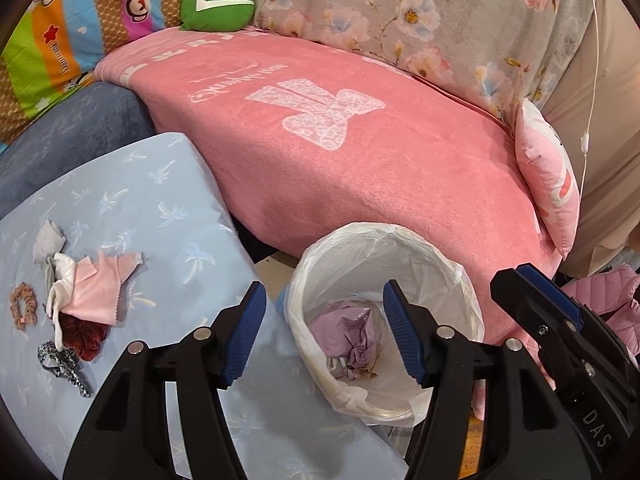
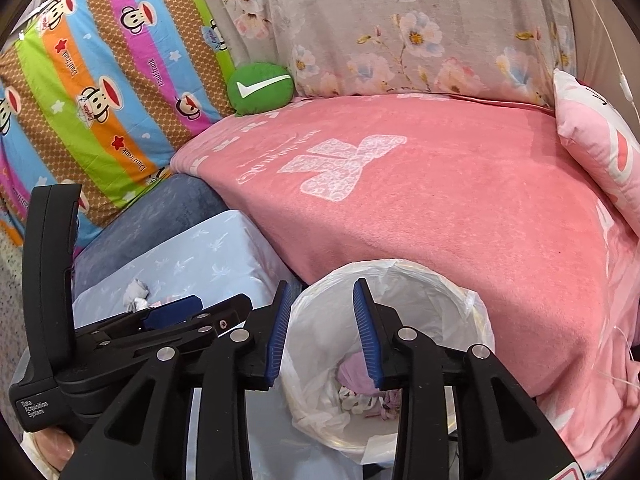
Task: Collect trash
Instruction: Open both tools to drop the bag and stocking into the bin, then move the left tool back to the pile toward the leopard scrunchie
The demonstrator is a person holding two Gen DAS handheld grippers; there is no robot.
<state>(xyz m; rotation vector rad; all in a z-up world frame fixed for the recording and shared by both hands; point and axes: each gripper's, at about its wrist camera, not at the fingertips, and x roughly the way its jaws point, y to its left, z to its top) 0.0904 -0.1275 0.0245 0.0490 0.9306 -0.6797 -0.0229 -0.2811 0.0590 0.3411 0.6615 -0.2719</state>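
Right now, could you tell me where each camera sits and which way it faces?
Left wrist: on the left hand-held gripper, open, facing the white-lined round bin; the right hand-held gripper shows at right.
Right wrist: on the right hand-held gripper, open over that bin; the left hand-held gripper shows at left.
Shared: bin, pink blanket, green round cushion.

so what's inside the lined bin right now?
In the bin, a crumpled lilac piece lies on top of pale scraps. Whatever is beneath them, and the bottom itself, is covered. Both grippers are open and empty above it.
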